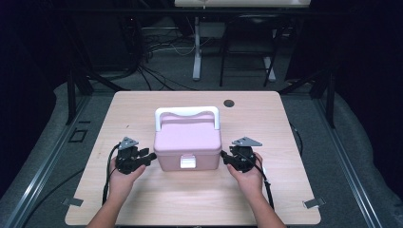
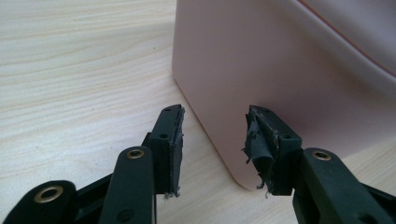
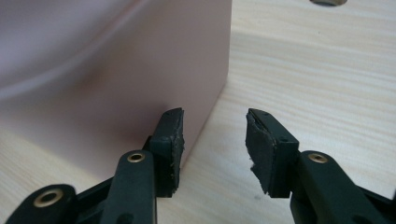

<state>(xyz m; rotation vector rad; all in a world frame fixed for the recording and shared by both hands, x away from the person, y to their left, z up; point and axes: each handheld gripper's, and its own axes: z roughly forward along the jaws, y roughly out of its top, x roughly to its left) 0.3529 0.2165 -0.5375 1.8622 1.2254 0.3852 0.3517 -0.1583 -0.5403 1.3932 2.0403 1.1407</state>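
- Box (image 1: 188,145): a pink plastic case with a white handle (image 1: 187,113) raised over its lid and a white latch (image 1: 187,163) on its front wall; it stands upright near the middle of the table (image 1: 142,199), its front toward the person.
- Left gripper (image 1: 151,156): held level just beside the box's left wall, low and toward the front corner. In the left gripper view (image 2: 215,140) the jaws stand apart with nothing gripped between them; the box's rounded front corner (image 2: 205,116) lies in the gap ahead, and the frayed pad (image 2: 259,144) of the far jaw sits close against the side wall; contact cannot be told.
- Right gripper (image 1: 223,156): held level just beside the box's right wall, mirroring the left. In the right gripper view (image 3: 215,140) the jaws are likewise spread and grasp nothing; one jaw's pad (image 3: 170,140) lies close to the box wall (image 3: 140,93) near its corner, the other over bare table.
- Hands: the left hand (image 1: 121,178) and right hand (image 1: 249,178) grip the tools from the table's near edge.
- Hole (image 1: 229,103): a dark round opening in the table behind the box, to its right.
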